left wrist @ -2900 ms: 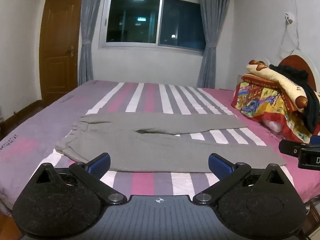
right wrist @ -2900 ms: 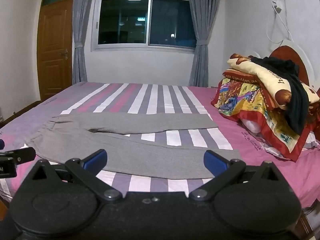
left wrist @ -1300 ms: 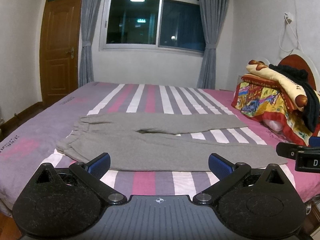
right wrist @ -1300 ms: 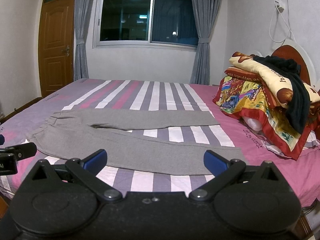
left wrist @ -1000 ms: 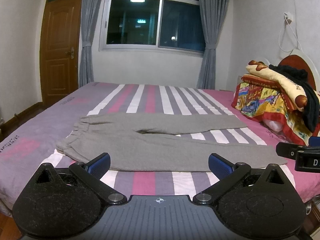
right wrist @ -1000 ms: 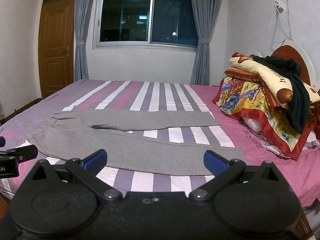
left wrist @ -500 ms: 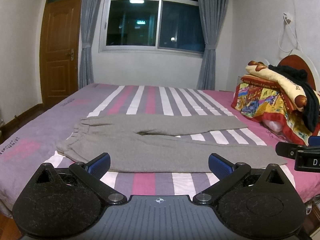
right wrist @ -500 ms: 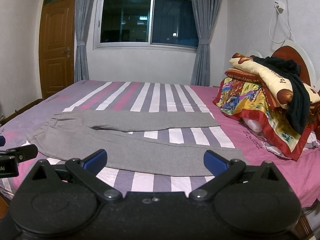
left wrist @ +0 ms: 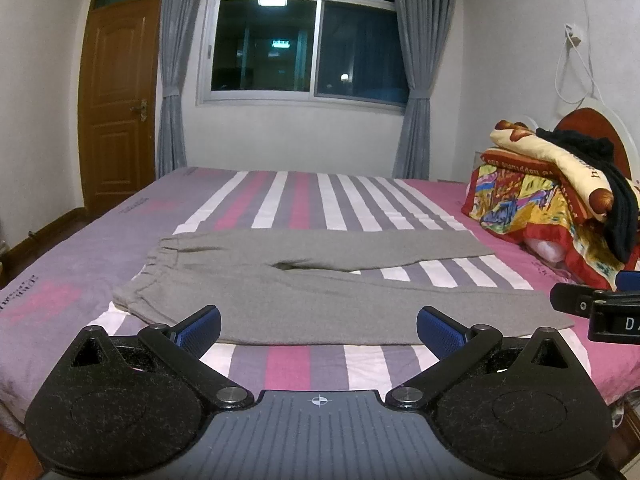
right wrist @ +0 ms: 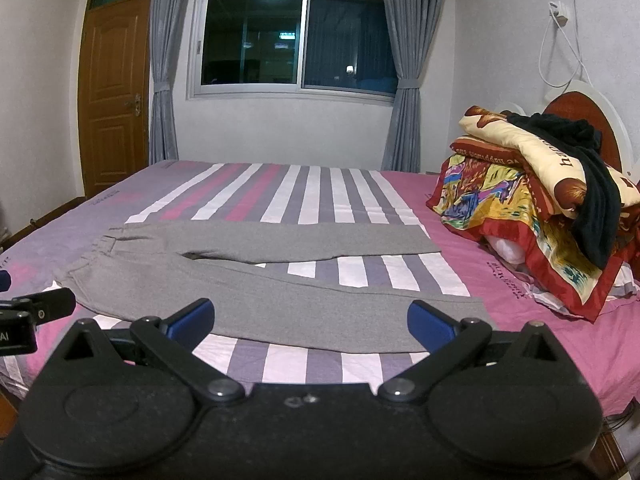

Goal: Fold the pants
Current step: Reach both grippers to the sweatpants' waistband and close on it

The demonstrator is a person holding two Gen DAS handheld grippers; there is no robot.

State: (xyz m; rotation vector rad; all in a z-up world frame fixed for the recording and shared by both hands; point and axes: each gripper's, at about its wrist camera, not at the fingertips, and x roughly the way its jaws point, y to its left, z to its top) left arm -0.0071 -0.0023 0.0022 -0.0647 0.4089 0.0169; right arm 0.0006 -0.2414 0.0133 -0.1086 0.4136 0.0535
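Grey pants (left wrist: pixel 320 280) lie flat on the striped bed, waistband to the left, both legs spread apart and pointing right. They also show in the right wrist view (right wrist: pixel 280 276). My left gripper (left wrist: pixel 319 328) is open and empty, held above the near edge of the bed in front of the near leg. My right gripper (right wrist: pixel 311 318) is open and empty, also before the near leg, further right. Each gripper shows at the edge of the other's view.
The bed (left wrist: pixel 288 200) has a pink, purple and white striped sheet. A pile of folded blankets with a black garment (right wrist: pixel 552 184) sits at the headboard on the right. A wooden door (left wrist: pixel 116 96) and a curtained window (left wrist: pixel 304 44) stand behind.
Both views have drifted only slightly over the bed. The pants lie as before and both grippers have stayed open.
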